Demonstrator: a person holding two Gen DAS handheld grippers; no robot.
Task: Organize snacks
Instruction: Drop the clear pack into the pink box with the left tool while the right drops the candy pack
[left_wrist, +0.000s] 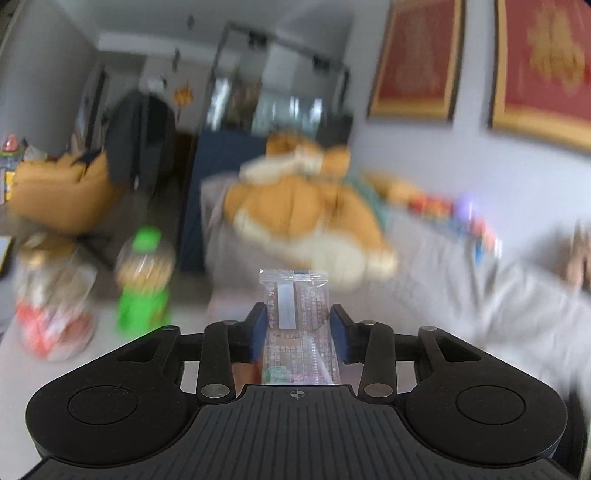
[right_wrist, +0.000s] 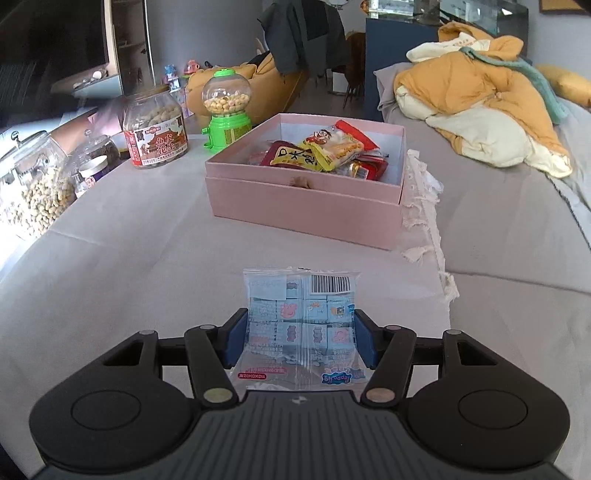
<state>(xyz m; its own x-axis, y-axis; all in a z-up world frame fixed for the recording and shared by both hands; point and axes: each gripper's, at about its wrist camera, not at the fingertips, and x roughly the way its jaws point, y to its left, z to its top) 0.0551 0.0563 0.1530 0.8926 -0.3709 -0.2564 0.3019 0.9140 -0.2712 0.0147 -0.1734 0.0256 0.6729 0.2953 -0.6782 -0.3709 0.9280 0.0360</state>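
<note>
Because both packets are thin film, they look light, soft and crinkly, likely to slip or fold if pinched at a loose edge; the firmer middle seems the safer hold. The left claw grips a narrow brown snack packet across its width, lifted clear against a blurred room. The right claw is closed on a clear bag of small blue boxes above the cloth-covered tabletop. Ahead stands the open pink box (already holding several snacks). The peanut jar and green candy dispenser stand to its left, off the direct path.
</note>
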